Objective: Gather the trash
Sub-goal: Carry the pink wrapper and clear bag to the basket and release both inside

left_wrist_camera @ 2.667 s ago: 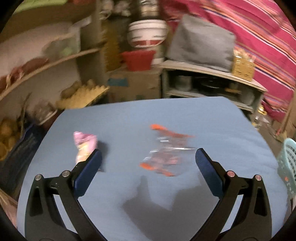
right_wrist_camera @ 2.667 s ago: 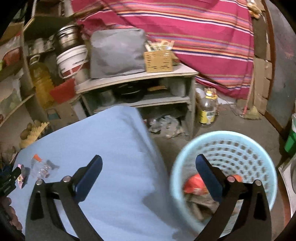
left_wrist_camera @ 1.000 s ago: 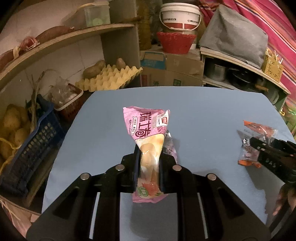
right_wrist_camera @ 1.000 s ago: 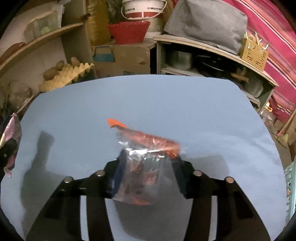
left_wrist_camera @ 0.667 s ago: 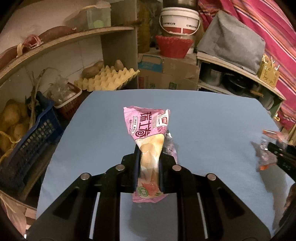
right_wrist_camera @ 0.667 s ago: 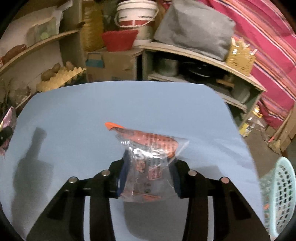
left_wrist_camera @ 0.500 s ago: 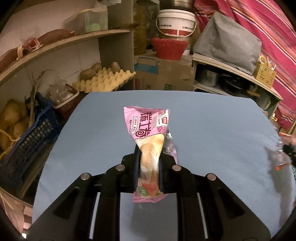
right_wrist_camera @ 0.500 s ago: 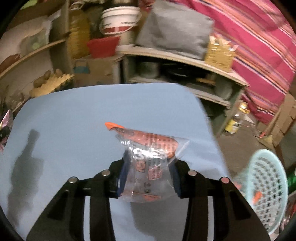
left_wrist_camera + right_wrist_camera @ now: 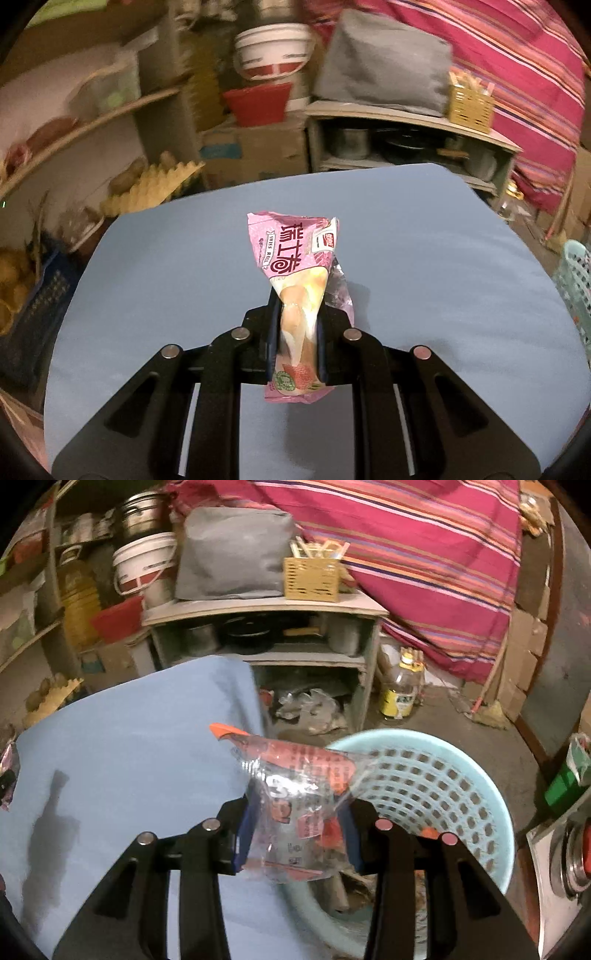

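Observation:
My left gripper is shut on a pink Swiss roll wrapper and holds it above the blue table. My right gripper is shut on a clear plastic bag with orange print. It holds the bag at the table's right edge, over the near rim of a light blue perforated trash basket on the floor. The basket holds some trash. Its edge also shows at the far right of the left wrist view. The pink wrapper's edge shows at the far left of the right wrist view.
A shelf unit with pots, a grey bag and a yellow basket stands behind the table. An oil bottle stands on the floor. An egg tray and a blue crate sit left of the table.
Both grippers closed on their trash and lifted it. My right gripper has swung right with the clear bag to the basket. My left gripper has turned slightly right with the pink wrapper.

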### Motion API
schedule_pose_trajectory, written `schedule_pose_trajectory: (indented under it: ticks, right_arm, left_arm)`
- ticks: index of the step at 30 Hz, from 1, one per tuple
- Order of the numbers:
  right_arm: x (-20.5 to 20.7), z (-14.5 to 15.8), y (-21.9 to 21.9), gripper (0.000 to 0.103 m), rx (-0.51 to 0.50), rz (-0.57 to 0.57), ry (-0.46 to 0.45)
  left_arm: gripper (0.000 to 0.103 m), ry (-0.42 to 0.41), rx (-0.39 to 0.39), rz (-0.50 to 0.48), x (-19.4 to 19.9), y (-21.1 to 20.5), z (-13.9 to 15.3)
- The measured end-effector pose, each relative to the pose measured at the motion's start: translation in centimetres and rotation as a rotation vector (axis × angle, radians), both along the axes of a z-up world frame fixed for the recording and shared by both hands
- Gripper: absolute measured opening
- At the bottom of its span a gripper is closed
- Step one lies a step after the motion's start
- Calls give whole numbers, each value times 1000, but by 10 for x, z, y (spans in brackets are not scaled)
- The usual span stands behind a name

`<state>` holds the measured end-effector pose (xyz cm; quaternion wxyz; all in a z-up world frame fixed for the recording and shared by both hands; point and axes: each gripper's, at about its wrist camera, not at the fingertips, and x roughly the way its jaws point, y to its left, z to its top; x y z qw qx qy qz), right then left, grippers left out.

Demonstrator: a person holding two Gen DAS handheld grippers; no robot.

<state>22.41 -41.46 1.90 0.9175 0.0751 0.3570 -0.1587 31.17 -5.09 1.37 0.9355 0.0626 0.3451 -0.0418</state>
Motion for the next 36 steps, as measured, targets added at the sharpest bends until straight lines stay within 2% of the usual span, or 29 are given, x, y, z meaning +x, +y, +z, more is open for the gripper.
schedule_pose_trajectory:
  ticks: [5,10,15,19,23,30,32,36]
  right_arm:
    - [-24,8,-40,41,18,-47,-38]
    - [-43,9,-68,41,89,-84,-78]
    - [-56,11,-89,41,98,-108,-111]
    - [-69,10,-102,41,131,-125,-124]
    - [-73,5,-116,41,139,-150,-114]
    - [-80,-3,-137,41,133,-166,-86]
    - [-85,-4,-146,41,136,-181,-82]
    - [-98,-13,-165,41,156,-216,-74]
  left_arm:
    - [15,-24,-15,-75,-20,-57,19]
    - [15,-59,-30,-153,-37,-114,36]
    - [15,-53,-50,-222,-49,-171,42]
    - [15,-46,-64,-267,-54,-215,40]
    - [15,-2,-106,-332,-57,-264,31]
    - [17,19,-90,-429,-71,-336,15]
    - [19,21,-91,-446,-73,-353,13]
    - [40,19,-80,-465,-75,-376,11]
